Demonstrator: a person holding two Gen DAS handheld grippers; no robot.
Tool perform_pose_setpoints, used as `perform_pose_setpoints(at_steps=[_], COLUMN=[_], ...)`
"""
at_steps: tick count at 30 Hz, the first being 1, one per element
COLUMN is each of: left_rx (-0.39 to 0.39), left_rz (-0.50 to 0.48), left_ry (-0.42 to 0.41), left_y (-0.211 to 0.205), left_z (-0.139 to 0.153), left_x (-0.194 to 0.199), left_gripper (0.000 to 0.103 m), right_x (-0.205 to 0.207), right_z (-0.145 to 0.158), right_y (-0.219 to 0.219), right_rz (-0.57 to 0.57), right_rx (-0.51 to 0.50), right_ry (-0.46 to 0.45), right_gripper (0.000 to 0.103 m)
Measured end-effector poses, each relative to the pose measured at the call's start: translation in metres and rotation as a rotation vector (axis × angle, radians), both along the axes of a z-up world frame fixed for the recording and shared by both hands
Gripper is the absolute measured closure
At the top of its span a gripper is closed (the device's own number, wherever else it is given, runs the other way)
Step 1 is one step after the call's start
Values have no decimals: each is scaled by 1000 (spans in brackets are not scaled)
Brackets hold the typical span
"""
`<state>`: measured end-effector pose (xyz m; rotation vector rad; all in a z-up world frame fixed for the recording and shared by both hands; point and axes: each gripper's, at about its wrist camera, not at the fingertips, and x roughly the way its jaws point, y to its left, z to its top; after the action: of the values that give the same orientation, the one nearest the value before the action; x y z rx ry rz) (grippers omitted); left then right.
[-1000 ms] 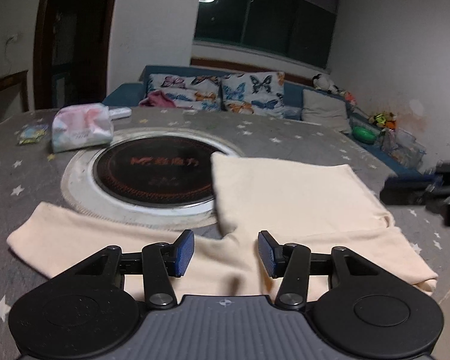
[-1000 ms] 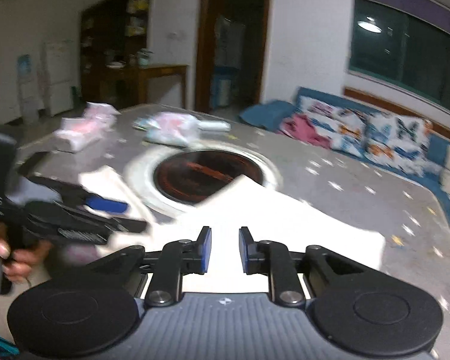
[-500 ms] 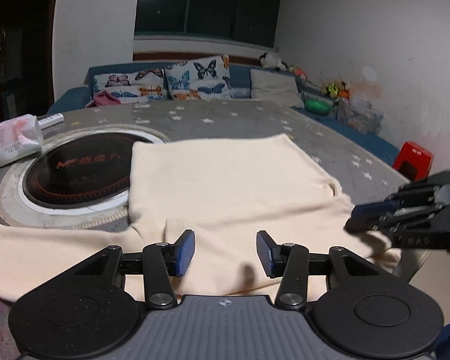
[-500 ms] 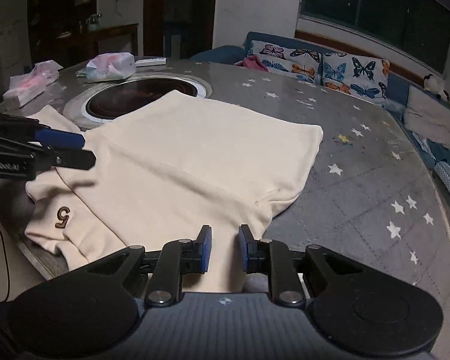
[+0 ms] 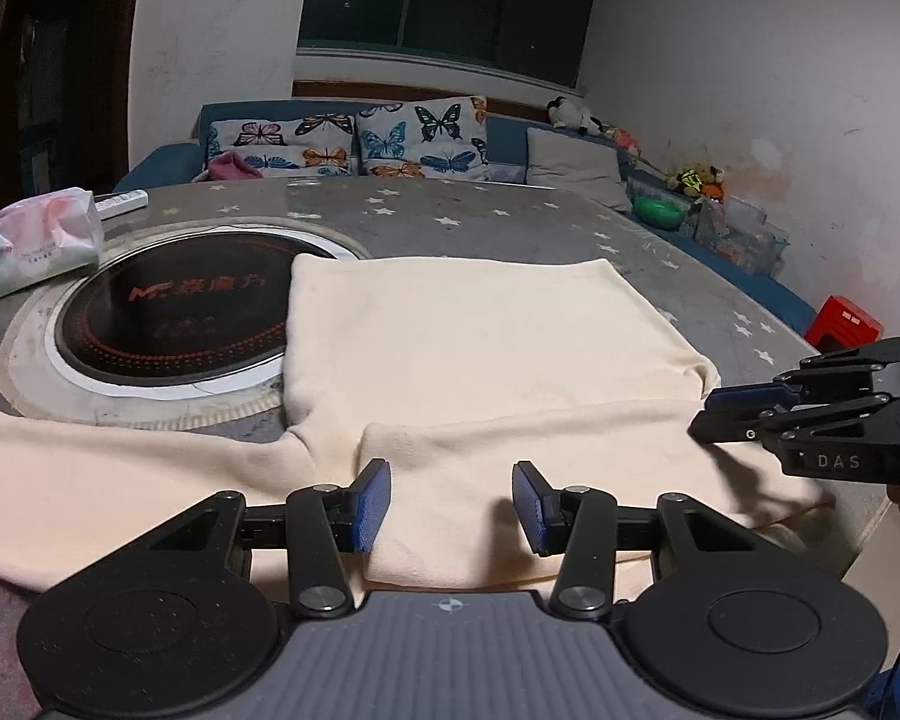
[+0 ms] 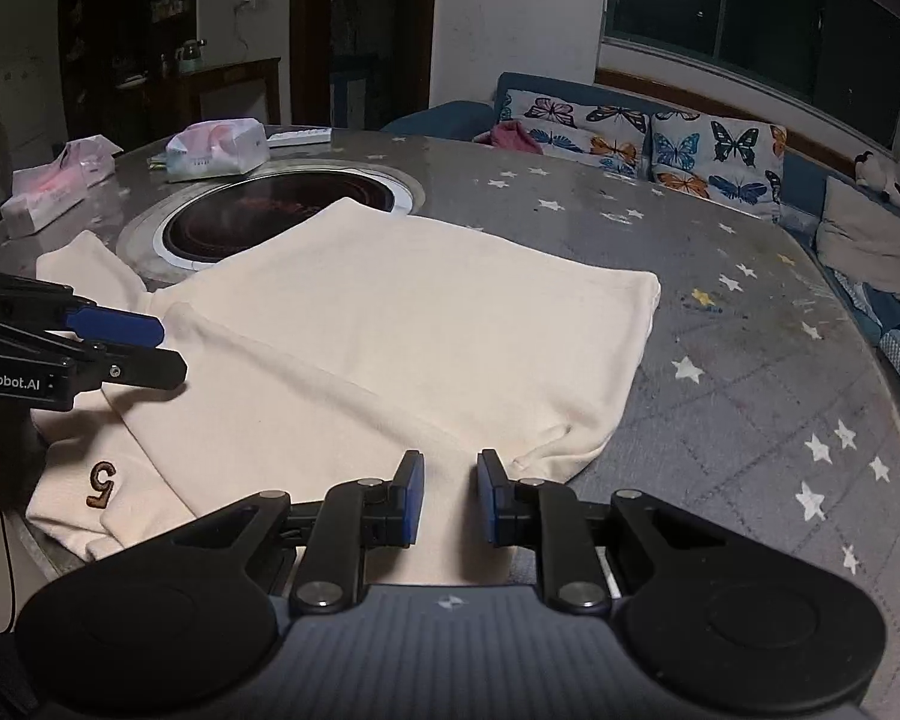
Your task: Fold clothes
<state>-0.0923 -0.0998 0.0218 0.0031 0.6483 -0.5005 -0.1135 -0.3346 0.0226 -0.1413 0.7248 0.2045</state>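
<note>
Both hand-held grippers drew closer over cream garment point(image 6: 390, 324), partly folded.

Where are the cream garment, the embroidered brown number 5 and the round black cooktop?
Cream garment point(image 6: 402, 324): right wrist view, middle of folded body.
Embroidered brown number 5 point(image 6: 102, 484): right wrist view, digit's centre.
Round black cooktop point(image 5: 174, 312): left wrist view, glass centre.

Grey star-printed surface point(image 5: 510, 222) with inset round black cooktop point(image 5: 168, 312); tissue pack point(image 5: 42, 240) beside it; blue sofa point(image 6: 444, 114) with butterfly cushions point(image 5: 420, 138); red stool point(image 5: 846, 324).
</note>
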Motion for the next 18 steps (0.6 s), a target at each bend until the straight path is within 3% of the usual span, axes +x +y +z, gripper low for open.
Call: perform_pose_setpoints(at_steps=[7, 18], left_rx=[-4, 27], left_rz=[119, 453], left_ry=[-21, -24], left_y=[33, 114], left_z=[9, 13], left_x=[-9, -9], left_gripper=[56, 54], right_x=[-4, 2], right_z=[6, 7], right_y=[19, 89], right_rz=[73, 310], right_rx=[-14, -73], right_ry=[-16, -24], right_gripper=[82, 80])
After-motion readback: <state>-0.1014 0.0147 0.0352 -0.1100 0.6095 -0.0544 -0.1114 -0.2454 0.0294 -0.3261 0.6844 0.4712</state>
